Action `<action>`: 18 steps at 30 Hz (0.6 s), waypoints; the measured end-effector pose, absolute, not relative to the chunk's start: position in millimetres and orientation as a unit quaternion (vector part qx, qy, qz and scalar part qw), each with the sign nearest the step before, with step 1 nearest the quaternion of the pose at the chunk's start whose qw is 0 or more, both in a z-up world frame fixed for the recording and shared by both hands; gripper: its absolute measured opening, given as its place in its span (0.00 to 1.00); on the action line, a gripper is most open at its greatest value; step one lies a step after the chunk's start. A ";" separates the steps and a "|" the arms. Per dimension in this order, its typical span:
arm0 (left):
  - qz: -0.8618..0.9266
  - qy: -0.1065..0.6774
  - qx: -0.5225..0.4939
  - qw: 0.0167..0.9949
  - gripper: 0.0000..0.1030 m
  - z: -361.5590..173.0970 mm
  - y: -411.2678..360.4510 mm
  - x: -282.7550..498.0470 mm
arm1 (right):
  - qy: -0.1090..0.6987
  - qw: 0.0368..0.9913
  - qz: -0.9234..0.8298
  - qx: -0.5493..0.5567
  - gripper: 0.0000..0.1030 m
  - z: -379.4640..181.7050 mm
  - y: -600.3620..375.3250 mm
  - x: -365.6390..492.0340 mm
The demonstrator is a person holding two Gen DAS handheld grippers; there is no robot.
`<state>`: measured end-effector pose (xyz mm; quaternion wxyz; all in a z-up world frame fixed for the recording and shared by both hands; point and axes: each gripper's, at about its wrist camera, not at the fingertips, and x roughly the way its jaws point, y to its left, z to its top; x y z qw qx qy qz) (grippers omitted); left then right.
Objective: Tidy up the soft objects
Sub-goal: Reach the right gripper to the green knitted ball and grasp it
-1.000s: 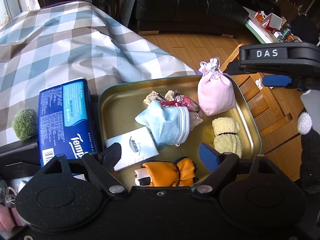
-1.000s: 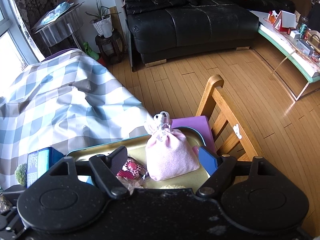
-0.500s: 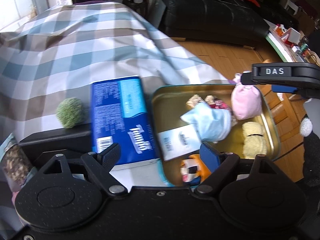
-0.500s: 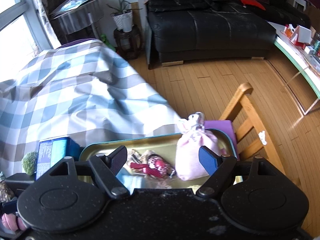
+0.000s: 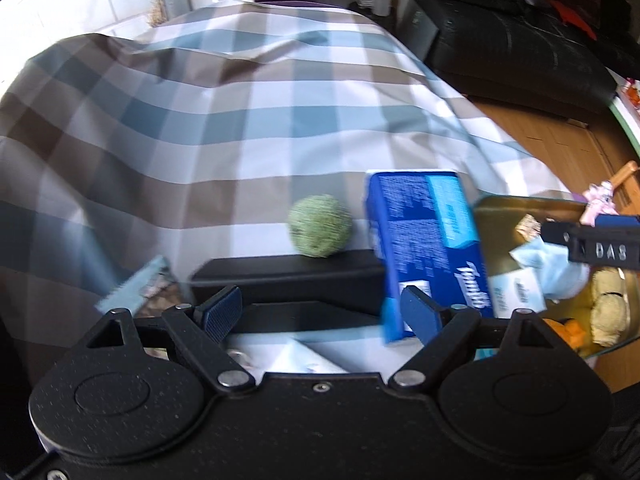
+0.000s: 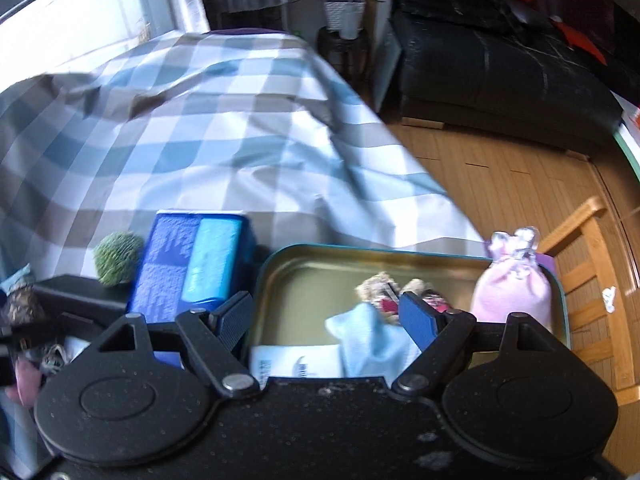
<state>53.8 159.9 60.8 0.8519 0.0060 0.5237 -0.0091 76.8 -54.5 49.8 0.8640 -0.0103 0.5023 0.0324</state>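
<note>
Pink pouch (image 6: 510, 292), blue mask (image 6: 372, 344) in gold tray (image 6: 316, 276); green ball (image 5: 320, 226) outside

Left gripper (image 5: 320, 310): blk body; blue pads; silver screws

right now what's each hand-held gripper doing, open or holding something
Left hand-held gripper: open, holding nothing.
Right hand-held gripper: open, holding nothing.
</note>
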 end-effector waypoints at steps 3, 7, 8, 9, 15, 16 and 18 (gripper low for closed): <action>0.008 0.522 0.006 0.853 0.82 63.6 180.5 57.6 | 0.504 0.862 0.052 -0.018 0.78 46.9 -33.2 74.2; 0.024 0.521 0.004 0.853 0.83 64.3 202.8 64.1 | 0.502 0.861 0.080 -0.020 0.78 46.1 -8.6 69.3; 0.029 0.521 0.005 0.853 0.83 64.0 207.6 66.1 | 0.500 0.861 0.089 -0.022 0.78 46.4 -2.8 69.8; 0.034 0.521 0.006 0.853 0.83 63.9 212.3 68.5 | 0.497 0.862 0.095 -0.025 0.79 46.4 3.1 68.5; 0.055 0.525 0.008 0.849 0.83 62.3 234.5 85.5 | 0.484 0.865 0.129 -0.033 0.79 48.6 28.9 59.1; 0.054 0.526 0.006 0.849 0.83 62.1 237.8 88.2 | 0.482 0.865 0.133 -0.035 0.79 48.6 32.1 58.0; 0.050 0.527 0.009 0.849 0.83 63.7 242.6 91.4 | 0.480 0.865 0.139 -0.037 0.79 48.1 36.6 57.6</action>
